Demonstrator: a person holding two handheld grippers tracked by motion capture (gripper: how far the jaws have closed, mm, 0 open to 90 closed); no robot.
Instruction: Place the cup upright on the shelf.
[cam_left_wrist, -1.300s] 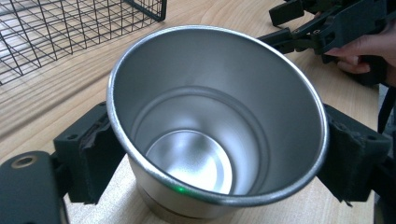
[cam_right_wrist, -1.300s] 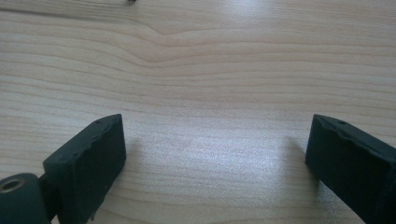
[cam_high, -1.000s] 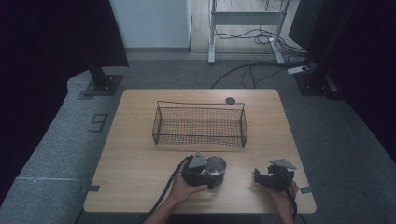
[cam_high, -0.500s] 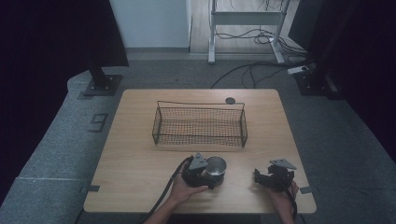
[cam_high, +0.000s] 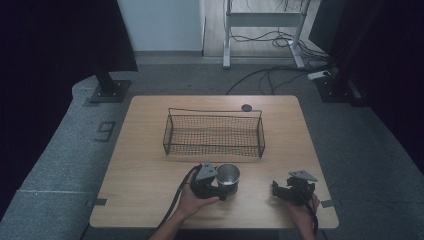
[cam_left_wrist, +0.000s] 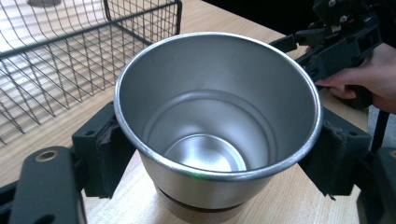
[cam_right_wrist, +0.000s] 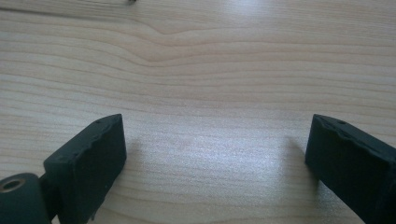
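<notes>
1. The left gripper (cam_left_wrist: 217, 154) is clamping a steel cup (cam_left_wrist: 218, 116), its jaws pressing on opposite sides of the cup's wall just under the rim.
2. The cup is sitting upright, mouth up and empty, near the front edge of the wooden table (cam_high: 145, 165), just in front of the wire basket (cam_high: 214, 133) and apart from it.
3. The cup's base seems to be resting on the table, though the high view is too small to be sure.
4. The right gripper (cam_right_wrist: 215, 154) is lying over bare wood with its jaws spread wide, gripping nothing, well to the right of the cup (cam_high: 229, 175).
</notes>
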